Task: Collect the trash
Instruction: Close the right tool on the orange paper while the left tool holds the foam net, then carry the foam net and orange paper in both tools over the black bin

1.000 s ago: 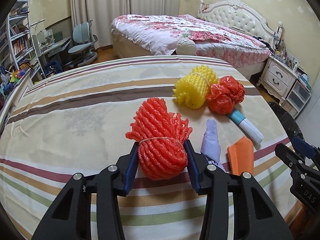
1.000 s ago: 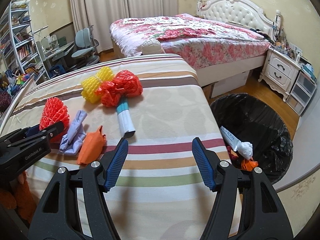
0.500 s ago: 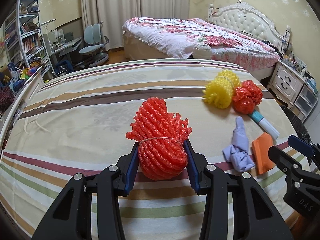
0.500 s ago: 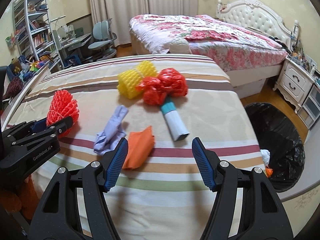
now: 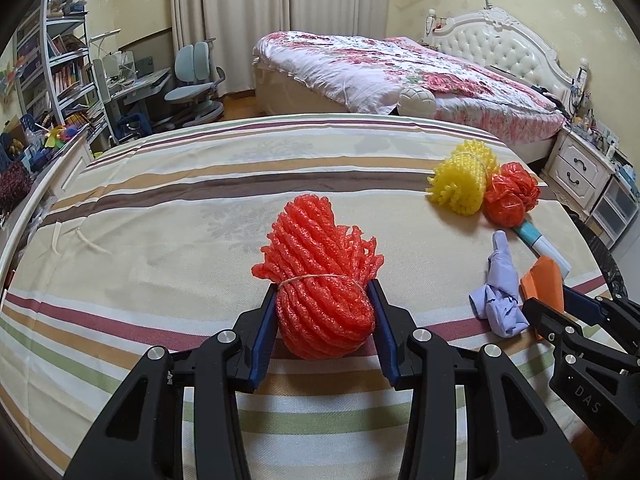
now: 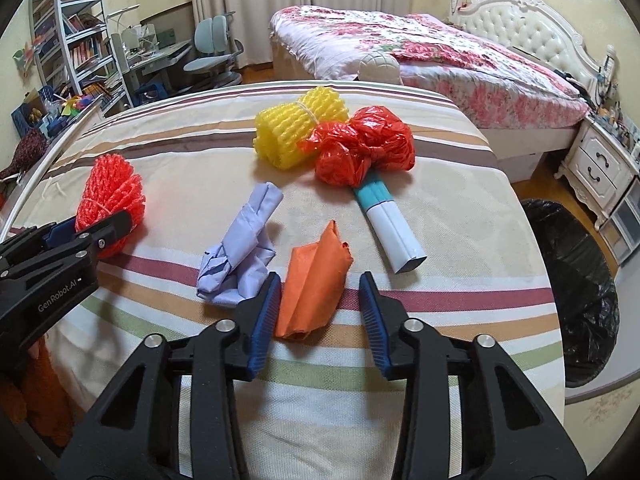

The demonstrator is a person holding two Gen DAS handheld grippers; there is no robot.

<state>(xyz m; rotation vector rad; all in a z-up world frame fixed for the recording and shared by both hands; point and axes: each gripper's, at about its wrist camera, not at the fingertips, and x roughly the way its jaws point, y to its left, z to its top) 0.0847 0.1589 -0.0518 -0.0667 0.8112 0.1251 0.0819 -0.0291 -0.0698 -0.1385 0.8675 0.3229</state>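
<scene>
The left gripper (image 5: 325,322) clamped the red foam net (image 5: 320,280) at frame centre. The right gripper (image 6: 318,308) — jaws just closing — straddled the orange wad (image 6: 316,284), pads not visibly pressing; best to seat deeper before lifting toward the bin (image 6: 576,292) at right.

The striped bed cover (image 5: 160,216) lies bare at ten o'clock in the left view. At two o'clock the yellow net (image 5: 464,184), red bag (image 5: 508,196) and purple cloth (image 5: 500,292) crowd together. The black bin (image 6: 576,292) seems open at three o'clock in the right view.
</scene>
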